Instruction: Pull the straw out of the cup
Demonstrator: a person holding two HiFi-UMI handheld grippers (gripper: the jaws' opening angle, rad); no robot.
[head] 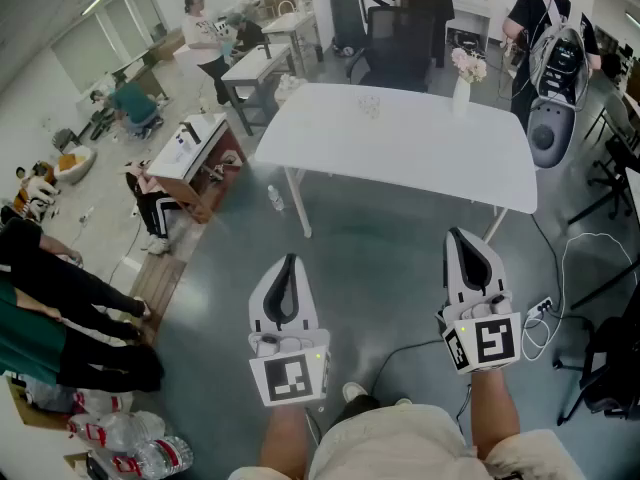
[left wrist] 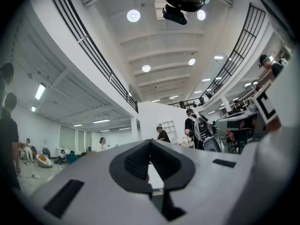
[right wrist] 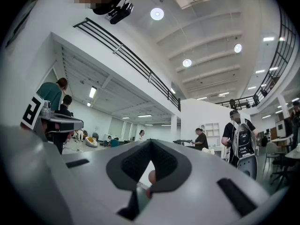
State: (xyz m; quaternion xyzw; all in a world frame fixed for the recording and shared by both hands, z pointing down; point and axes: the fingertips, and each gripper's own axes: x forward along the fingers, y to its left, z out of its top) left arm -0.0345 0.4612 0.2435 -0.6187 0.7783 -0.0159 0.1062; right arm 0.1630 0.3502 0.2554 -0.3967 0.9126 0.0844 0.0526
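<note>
A small clear cup (head: 371, 106) stands on the far part of the white table (head: 420, 153); it is too small to make out a straw in it. Both grippers hover over the grey floor, well short of the table. My left gripper (head: 291, 260) has its jaws together with nothing between them. My right gripper (head: 457, 234) also looks shut and empty. In the left gripper view the left gripper (left wrist: 150, 142) points at the far room and ceiling. The right gripper (right wrist: 150, 142) looks out the same way in the right gripper view. Neither of those views shows the cup.
A vase of pink flowers (head: 463, 73) stands at the table's far right. A black office chair (head: 395, 43) is behind the table, and a person with a backpack (head: 555, 53) at the right. Cables and a power strip (head: 543, 308) lie on the floor right; a low bench (head: 195, 153) and people are left.
</note>
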